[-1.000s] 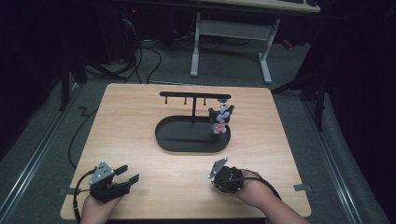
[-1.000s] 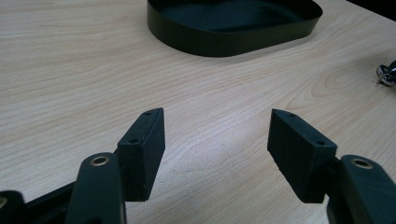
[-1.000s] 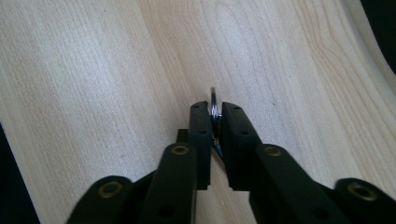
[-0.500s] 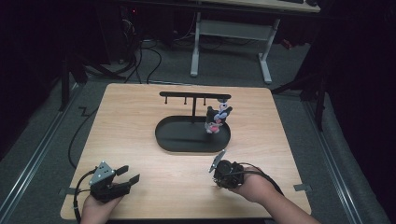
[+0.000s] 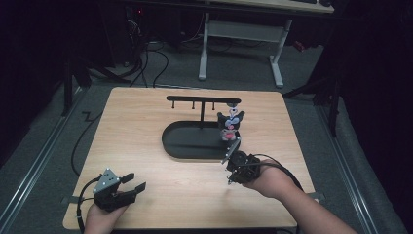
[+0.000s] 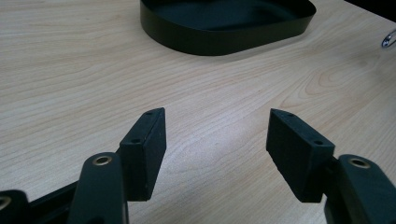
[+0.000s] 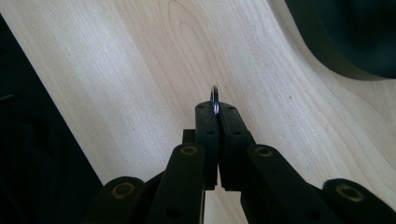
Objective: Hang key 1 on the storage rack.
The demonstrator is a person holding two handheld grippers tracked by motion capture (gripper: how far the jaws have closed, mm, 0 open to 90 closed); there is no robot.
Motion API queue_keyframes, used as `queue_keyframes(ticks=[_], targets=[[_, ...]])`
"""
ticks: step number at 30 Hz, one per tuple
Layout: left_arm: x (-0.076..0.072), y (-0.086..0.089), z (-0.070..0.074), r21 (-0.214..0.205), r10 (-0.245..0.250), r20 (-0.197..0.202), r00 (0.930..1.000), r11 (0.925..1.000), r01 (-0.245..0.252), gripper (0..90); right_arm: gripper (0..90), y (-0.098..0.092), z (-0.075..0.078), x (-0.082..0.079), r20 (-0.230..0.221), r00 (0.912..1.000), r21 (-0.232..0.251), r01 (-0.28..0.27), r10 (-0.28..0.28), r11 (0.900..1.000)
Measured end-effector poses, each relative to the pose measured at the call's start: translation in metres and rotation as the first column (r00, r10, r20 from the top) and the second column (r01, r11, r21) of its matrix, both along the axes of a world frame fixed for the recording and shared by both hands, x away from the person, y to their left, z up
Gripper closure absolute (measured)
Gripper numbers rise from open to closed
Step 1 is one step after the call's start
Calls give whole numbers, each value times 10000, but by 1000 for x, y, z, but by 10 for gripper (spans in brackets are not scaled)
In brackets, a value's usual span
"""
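My right gripper [image 7: 215, 109] is shut on a thin metal ring [image 7: 215, 95], which sticks up edge-on from between the pads. In the high view this gripper [image 5: 234, 150] sits just off the near right edge of a black oval tray [image 5: 190, 141]. A black rack [image 5: 202, 100] with small hooks rises from the tray. A small black, white and pink figure [image 5: 230, 126] is under the rack's right end; I cannot tell whether it hangs or stands. My left gripper [image 5: 136, 181] rests open at the table's near left corner, with nothing between its jaws [image 6: 217, 135].
The tray's wall [image 6: 224, 39] lies ahead of the left gripper across bare wood. In the right gripper view the table's edge [image 7: 56, 107] runs close on the left and the tray [image 7: 345, 42] at the upper right. Desk legs [image 5: 204, 53] and cables stand on the floor beyond.
The right hand has carried its gripper, still shut on the ring, away from the person up to the tray's near right edge. The left gripper has not moved.
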State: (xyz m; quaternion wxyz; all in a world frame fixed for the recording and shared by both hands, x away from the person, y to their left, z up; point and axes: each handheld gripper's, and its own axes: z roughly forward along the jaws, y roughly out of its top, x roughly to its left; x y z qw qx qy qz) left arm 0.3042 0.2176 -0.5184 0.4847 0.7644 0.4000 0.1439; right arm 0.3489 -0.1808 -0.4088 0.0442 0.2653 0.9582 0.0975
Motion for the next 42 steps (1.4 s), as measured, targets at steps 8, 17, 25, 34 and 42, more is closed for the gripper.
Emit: queue_keyframes(ticks=[8,17,25,34,42], targets=[[0,0,0,4,-50,-61,10000,10000,50,385,887,7,25,14,-7,10000,-159,-4,4,9999],[0,0,0,-10,-141,-49,9999,9999,141,385,887,10,50,37,8,9987,-108,501,-501,9987],[-1,-1,-1,7,-233,-53,9997,9997,233,385,887,22,76,66,374,9968,-92,716,-712,9974],[-3,3,-3,-58,-223,-152,9996,9997,222,386,887,38,91,97,459,9953,-76,853,-849,9963],[-2,-1,-4,36,-418,-157,9990,9991,418,386,887,51,94,119,559,9950,-180,835,-824,9963]])
